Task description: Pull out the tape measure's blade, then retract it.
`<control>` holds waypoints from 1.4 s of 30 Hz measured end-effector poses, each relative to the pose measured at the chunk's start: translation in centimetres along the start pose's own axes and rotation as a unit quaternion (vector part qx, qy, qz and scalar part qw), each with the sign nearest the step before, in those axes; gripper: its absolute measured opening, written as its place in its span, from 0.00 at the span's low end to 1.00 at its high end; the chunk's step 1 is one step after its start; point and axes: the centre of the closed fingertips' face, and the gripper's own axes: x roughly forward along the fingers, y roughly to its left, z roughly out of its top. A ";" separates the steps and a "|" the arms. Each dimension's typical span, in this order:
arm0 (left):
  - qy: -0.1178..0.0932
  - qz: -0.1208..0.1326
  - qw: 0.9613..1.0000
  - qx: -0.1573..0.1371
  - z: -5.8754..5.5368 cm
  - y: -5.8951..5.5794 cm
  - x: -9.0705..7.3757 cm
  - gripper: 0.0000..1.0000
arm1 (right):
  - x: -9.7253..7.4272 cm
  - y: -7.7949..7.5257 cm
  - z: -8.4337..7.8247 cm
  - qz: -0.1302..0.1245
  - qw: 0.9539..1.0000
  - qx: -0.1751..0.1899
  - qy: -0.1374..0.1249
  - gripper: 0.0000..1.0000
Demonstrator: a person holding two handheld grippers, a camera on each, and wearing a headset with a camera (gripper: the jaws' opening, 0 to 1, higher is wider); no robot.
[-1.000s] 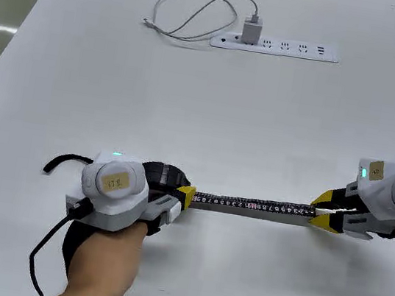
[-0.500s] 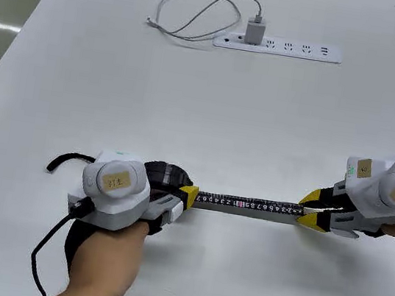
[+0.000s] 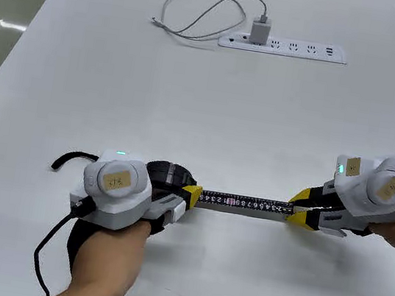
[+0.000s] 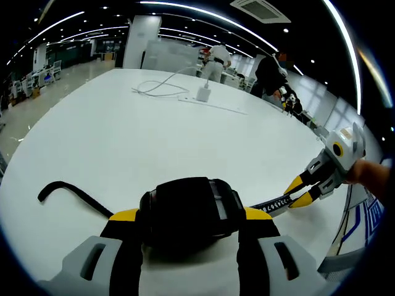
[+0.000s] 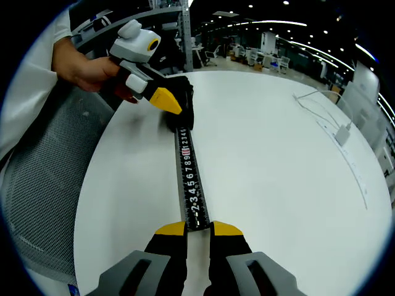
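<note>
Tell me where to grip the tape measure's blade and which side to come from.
Grip the blade at its free tip, coming in along its length from the end away from the case. It is a thin flat strip low over the table, so its end probably suits the jaws best. The right gripper holds it there.

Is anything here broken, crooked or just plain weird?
Nothing stands out. The left tongs grip the tape measure, the right tongs pinch its blade, which runs straight and unkinked between them. The charger cable by the power strip lies loosely looped, nothing more.
</note>
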 end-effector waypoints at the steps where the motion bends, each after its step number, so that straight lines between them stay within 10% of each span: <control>1: 0.000 0.000 1.000 0.000 0.0 0.0 0.0 0.58 | 0.1 0.0 0.1 0.000 1.000 -0.001 0.000 0.09; 42: -0.008 -0.011 1.000 -0.015 0.1 0.1 -0.1 0.58 | 5.5 0.7 6.5 0.024 0.998 -0.004 -0.053 0.09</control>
